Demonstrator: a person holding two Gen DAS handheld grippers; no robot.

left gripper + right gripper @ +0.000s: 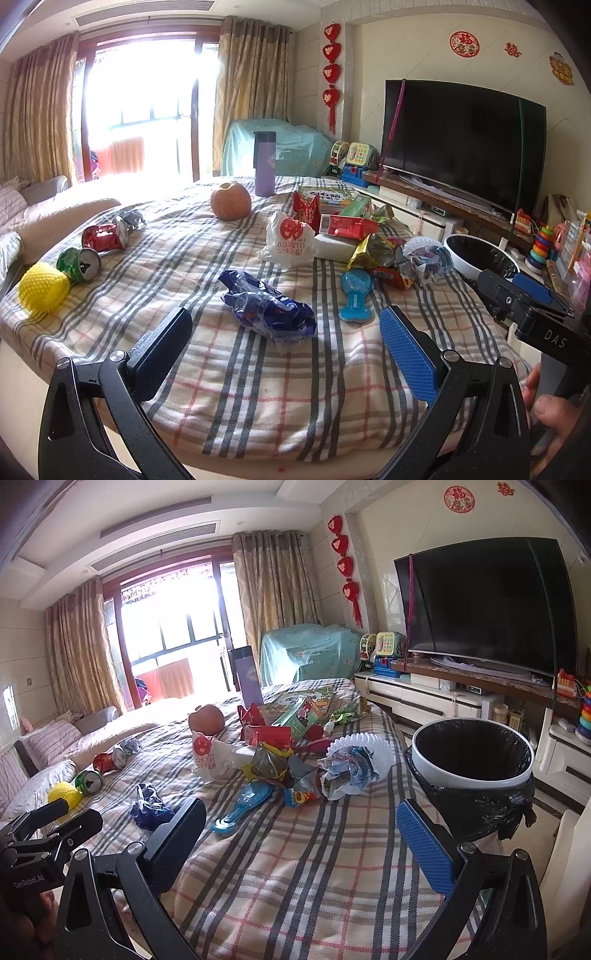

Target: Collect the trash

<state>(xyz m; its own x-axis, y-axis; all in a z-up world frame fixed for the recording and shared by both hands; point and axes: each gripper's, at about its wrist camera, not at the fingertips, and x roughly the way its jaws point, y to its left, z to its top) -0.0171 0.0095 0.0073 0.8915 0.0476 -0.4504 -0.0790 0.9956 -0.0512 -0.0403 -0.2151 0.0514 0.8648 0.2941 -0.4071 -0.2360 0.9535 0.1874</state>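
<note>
A crumpled blue wrapper (267, 306) lies on the plaid cloth just ahead of my left gripper (284, 325), which is open and holds nothing. My right gripper (301, 808) is open too, over bare cloth near the table's front right. A white bin with a black liner (472, 753) stands beside the table on the right, close to the right gripper's blue finger (424, 842). Snack wrappers (273, 764), a crumpled paper plate (354, 764) and a white plastic bag (288, 240) are heaped mid-table. A red can (105, 236), a green can (79, 264) and a yellow foam net (42, 286) lie at the left.
An apple (231, 201), a purple flask (265, 164) and a picture book (295, 698) stand at the back. A blue toy brush (356, 295) lies near the heap. A TV (461, 144) and toys fill the right wall; a sofa (55, 738) runs along the left.
</note>
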